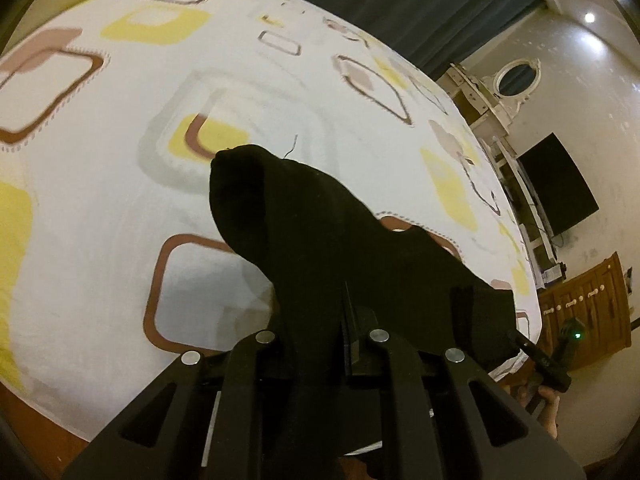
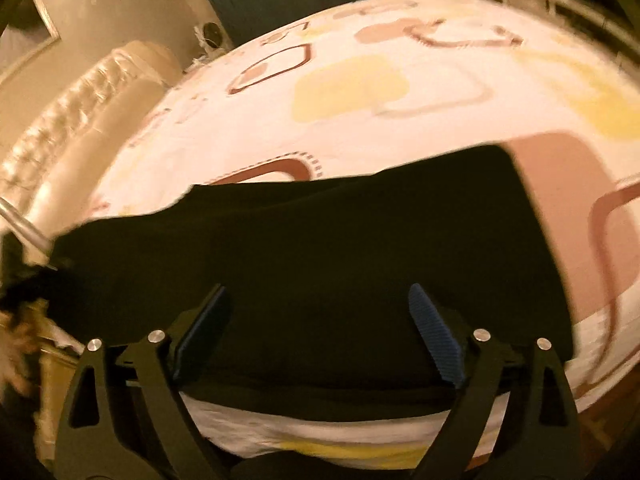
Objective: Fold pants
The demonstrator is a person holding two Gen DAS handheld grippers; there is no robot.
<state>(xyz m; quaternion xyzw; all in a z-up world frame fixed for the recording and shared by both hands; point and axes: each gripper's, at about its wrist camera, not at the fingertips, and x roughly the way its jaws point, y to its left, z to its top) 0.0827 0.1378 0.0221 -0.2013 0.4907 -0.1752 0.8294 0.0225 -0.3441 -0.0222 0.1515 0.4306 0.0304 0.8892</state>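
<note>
We see black pants (image 2: 312, 240) lying on a bed whose sheet (image 1: 120, 180) is white with yellow patches and brown rounded squares.

The left tool (image 1: 320, 320) is clamped on a bunch of the black cloth: its 2 fingers are drawn close together and the fabric (image 1: 320, 232) runs out between them, rising in a dark fold ahead of the tool and draping off to the right toward the edge of the bed. A loose thread sticks up from the top of that fold. The cloth in this grip is raised off the sheet near the tool.

The right tool (image 2: 320, 336) stands wide open, its 2 blue ribbed pads (image 2: 434, 336) well apart, and neither pad presses on anything. The broad flat part of the pants lies spread on the sheet directly ahead of and under this tool, reaching from the left edge of the view to a straight edge at the right. A strip of sheet shows nearer the camera, below the cloth.

Beyond the bed we make out a dark curtain (image 1: 400, 4), a dark screen (image 1: 560, 184) on the wall, a wooden cabinet (image 1: 588, 312) and a padded headboard (image 2: 80, 120). No writing can be read on anything, and the right view is blurred.
</note>
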